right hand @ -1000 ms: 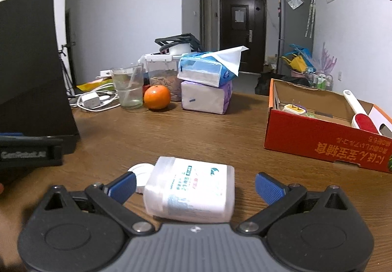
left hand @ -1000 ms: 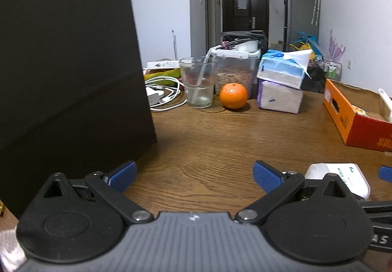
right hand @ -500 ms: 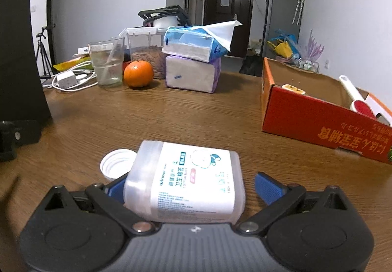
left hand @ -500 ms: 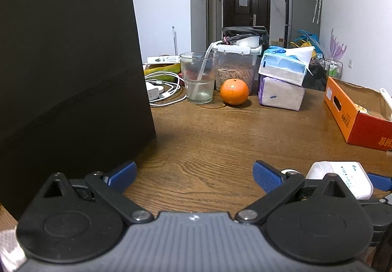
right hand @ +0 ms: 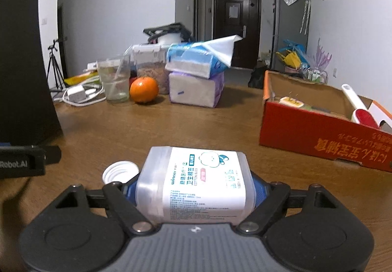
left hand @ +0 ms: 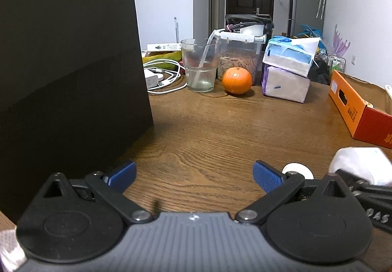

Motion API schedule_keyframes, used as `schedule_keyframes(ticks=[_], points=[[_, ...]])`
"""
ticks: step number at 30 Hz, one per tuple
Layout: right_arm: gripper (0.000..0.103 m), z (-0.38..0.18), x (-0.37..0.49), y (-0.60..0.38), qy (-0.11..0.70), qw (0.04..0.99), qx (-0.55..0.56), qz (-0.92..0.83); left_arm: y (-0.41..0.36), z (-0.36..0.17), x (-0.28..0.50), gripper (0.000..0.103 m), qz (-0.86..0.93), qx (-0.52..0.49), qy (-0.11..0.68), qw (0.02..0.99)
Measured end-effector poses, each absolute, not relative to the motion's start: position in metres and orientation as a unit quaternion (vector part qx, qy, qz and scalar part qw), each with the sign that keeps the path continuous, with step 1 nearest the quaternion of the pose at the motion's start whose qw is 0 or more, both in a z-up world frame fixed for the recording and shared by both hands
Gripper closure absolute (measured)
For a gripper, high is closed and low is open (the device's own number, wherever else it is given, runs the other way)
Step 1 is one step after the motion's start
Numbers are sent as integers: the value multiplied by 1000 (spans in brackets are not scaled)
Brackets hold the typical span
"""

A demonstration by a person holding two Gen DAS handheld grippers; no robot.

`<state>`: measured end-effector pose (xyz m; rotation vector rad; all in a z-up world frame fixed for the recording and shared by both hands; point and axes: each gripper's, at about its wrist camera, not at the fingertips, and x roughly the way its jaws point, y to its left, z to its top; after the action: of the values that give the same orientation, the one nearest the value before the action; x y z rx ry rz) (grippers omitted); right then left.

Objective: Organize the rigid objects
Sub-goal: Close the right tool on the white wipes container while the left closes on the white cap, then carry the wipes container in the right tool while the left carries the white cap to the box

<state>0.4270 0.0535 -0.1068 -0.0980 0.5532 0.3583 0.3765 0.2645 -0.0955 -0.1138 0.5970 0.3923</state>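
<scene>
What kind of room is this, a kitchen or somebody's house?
Most likely the living and dining room of someone's home. A brown wooden table holds everyday clutter: a round orange fruit, stacked soft tissue packs and a clear drinking glass. Behind stand a tall grey fridge and a dark front door.

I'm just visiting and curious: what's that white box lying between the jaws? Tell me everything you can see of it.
The box is a translucent white plastic container of cotton buds, lying on its side on the table. Its label carries blue print and a small cartoon figure. The right gripper has just been closing; its blue pads now press both ends. Its mouth faces a loose white cap beside it.
</scene>
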Motion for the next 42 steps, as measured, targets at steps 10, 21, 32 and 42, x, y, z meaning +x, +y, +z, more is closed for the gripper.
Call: schedule_keyframes(ticks=[10, 21, 32, 42], points=[[21, -101, 435, 15, 246, 955, -43, 160, 246, -101, 385, 0, 171, -51, 296, 938], [21, -101, 443, -25, 240, 961, -36, 134, 199, -108, 405, 0, 131, -19, 311, 941], [21, -100, 443, -43, 237, 963, -32, 124, 179, -117, 429, 4, 113, -30, 333, 936], [21, -97, 441, -55, 232, 965, -26, 122, 170, -121, 432, 61, 103, -21, 345, 932]])
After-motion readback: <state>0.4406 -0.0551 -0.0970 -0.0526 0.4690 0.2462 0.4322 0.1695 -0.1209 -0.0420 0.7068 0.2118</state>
